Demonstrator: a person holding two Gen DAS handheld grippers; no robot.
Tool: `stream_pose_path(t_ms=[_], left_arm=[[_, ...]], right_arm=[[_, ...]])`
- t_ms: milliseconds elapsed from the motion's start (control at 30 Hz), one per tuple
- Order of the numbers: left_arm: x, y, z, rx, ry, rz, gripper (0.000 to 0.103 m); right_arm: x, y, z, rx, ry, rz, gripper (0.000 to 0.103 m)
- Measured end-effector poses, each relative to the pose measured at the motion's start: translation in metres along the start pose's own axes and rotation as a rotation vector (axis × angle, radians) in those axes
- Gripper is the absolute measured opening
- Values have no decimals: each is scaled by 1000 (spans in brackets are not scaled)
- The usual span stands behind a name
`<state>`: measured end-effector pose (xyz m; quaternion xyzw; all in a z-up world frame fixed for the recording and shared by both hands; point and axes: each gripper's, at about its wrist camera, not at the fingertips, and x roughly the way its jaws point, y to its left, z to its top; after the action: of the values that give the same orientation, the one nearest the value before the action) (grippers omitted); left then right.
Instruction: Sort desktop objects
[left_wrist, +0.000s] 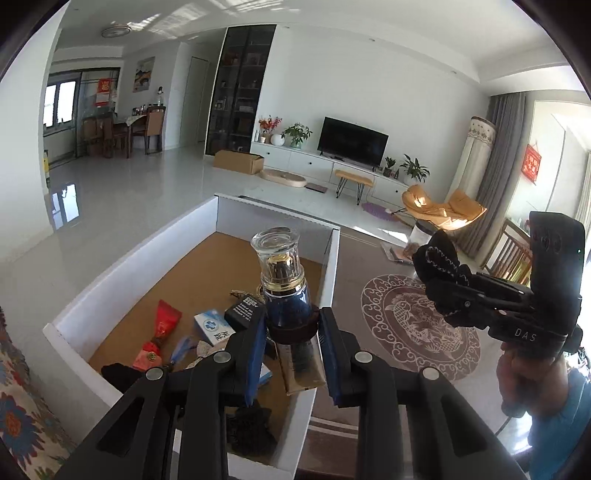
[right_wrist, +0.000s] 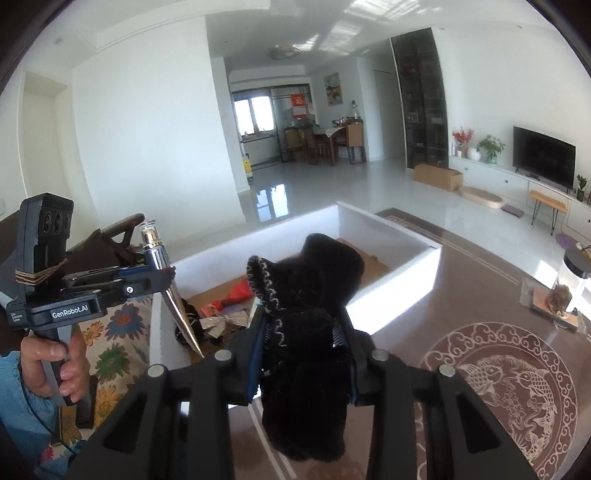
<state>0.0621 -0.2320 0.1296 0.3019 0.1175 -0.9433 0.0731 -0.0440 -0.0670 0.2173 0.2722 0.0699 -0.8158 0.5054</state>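
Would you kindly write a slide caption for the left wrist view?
Left gripper holds a blue bottle above the white box; right gripper grips a black glove.

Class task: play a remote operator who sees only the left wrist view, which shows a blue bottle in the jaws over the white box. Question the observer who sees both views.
Operator: What is the black thing in the right gripper?
Observer: A black fuzzy fabric item with pale stitching, clamped in the right gripper.
Operator: What sits beyond it, at the table's far right?
Observer: A clear jar with a black lid stands there.
Operator: How does my bottle look from outside?
Observer: The bottle runs down into a long, tapering metallic body below the left gripper.
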Motion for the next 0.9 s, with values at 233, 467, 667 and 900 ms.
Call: stream_pose_path(t_ms=[233, 467, 667, 900], left_arm=[[75, 80, 22, -74, 255, 111, 28], [146, 125, 19, -106, 417, 331, 46], [110, 115, 11, -95, 262, 427, 87], [76, 75, 11, -102, 146, 546, 103]], right_arm=[[123, 55, 23, -27, 210, 184, 36], [218, 89, -7, -143, 547, 211, 53], [203, 69, 7, -132, 497, 169, 90], [181, 40, 36, -148, 460, -26, 99]])
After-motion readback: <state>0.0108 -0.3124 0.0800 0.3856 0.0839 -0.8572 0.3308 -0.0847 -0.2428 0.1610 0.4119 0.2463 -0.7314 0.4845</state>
